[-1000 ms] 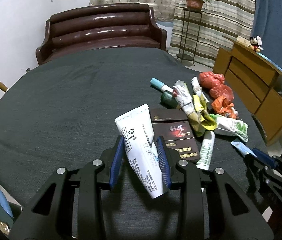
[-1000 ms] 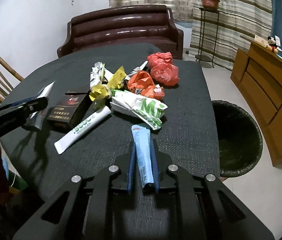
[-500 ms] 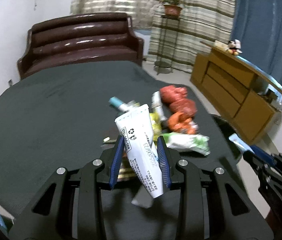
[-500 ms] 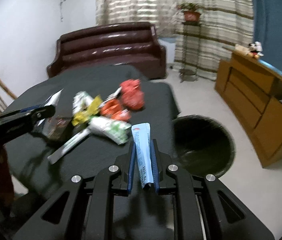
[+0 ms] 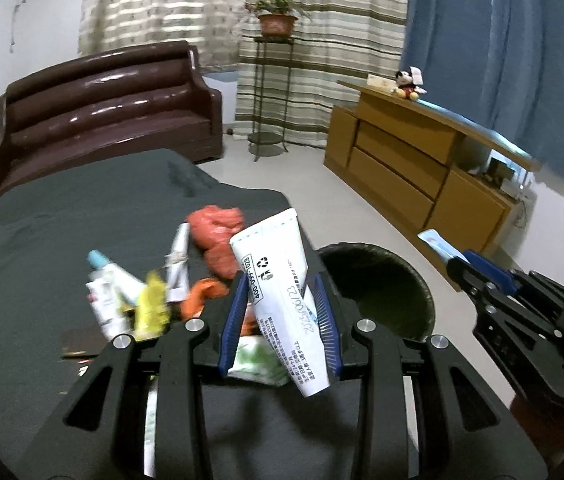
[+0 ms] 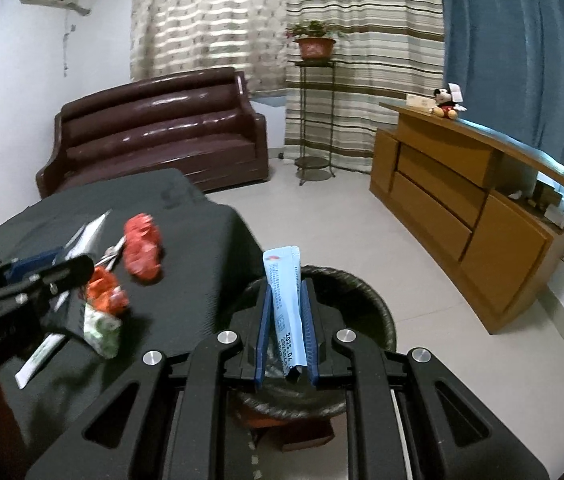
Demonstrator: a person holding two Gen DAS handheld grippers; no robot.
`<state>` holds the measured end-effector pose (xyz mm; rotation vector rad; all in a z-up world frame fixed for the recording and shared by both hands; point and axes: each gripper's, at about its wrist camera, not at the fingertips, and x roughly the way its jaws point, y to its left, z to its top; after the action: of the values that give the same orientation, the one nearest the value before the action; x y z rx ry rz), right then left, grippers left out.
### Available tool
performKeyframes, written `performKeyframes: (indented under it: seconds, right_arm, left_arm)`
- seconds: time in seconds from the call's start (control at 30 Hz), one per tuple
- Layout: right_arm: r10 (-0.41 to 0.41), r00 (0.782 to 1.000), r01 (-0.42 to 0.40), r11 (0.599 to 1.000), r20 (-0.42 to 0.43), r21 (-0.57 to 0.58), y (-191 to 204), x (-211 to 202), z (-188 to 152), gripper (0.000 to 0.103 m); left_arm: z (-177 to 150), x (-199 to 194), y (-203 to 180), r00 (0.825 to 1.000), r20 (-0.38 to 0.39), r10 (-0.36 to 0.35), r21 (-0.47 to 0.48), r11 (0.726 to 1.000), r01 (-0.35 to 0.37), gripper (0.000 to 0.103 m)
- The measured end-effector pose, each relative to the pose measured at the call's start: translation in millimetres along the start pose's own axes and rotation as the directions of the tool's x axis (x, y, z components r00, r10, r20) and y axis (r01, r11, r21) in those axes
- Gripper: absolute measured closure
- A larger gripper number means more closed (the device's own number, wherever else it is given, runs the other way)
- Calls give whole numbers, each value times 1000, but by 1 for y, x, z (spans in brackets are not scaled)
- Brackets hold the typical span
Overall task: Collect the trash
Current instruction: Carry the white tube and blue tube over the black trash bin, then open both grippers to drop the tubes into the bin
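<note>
My left gripper (image 5: 280,298) is shut on a white tube (image 5: 282,280) and holds it above the right end of the dark table (image 5: 62,208), short of the black trash bin (image 5: 381,292). My right gripper (image 6: 286,304) is shut on a light blue sachet (image 6: 285,300) and holds it right over the bin (image 6: 357,292). It also shows at the right of the left wrist view (image 5: 477,272). Red bags (image 5: 218,236), tubes and wrappers (image 5: 142,300) lie piled on the table.
A brown leather sofa (image 5: 102,100) stands behind the table. A wooden sideboard (image 5: 421,160) with a plush toy runs along the right wall. A plant stand (image 5: 274,80) is by the striped curtains. The bin stands on the tiled floor beside the table's right edge.
Both grippers have swung right with their loads. The right one has gone from over the table to over the bin; the left one now faces the bin.
</note>
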<state>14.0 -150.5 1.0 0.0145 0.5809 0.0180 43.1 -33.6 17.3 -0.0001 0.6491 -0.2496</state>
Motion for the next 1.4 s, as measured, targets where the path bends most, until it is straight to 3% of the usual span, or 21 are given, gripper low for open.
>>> performKeyframes:
  seconds: [0.37, 0.93, 1.03, 1.17, 1.4]
  right_arm:
    - [-32, 999, 32, 998, 5, 46, -32, 29, 6, 87]
    - [-35, 999, 39, 994, -38, 98, -53, 62, 5, 84]
    - [-34, 999, 39, 993, -42, 107, -57, 63, 7, 77]
    - [-44, 998, 48, 993, -40, 111, -58, 61, 6, 72]
    - [-60, 998, 63, 990, -31, 129, -60, 52, 8, 44]
  left_arm:
    - [15, 58, -45, 1000, -29, 8, 51, 999, -7, 70]
    - [19, 111, -63, 993, -98, 62, 87, 995, -53, 66]
    - [20, 114, -64, 992, -106, 64, 76, 996, -56, 56]
    - [20, 114, -63, 992, -105, 64, 70, 996, -57, 54]
    - [24, 105, -57, 993, -95, 68, 55, 996, -63, 46]
